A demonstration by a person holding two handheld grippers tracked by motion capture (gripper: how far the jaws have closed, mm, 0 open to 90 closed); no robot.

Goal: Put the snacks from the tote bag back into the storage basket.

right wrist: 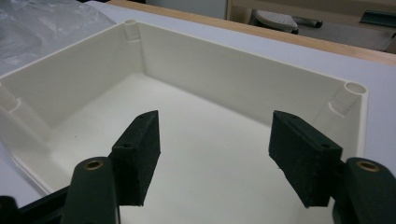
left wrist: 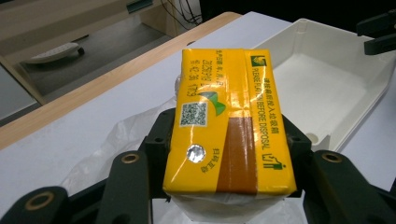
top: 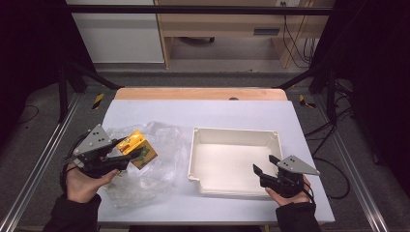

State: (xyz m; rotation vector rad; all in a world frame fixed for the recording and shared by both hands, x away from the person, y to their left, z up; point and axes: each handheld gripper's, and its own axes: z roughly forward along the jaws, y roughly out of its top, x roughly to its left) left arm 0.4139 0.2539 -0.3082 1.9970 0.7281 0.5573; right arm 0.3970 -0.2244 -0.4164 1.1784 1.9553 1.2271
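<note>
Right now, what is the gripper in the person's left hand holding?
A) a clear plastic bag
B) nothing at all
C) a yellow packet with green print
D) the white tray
C: the left gripper has its jaws closed on the sides of the yellow packet, raised above the clear plastic bag, while the white tray sits apart to its right.

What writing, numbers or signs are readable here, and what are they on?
All on the yellow plastic-wrapped tissue pack held in the left tongs:
"PLEASE BEFORE DISPOSAL", green capitals along its right side, partly legible.
A QR code and a green bin-and-figure sign.
Green Chinese characters and a line of digits: too small and blurred to read.
White plastic box and clear plastic bag: no text seen.
</note>
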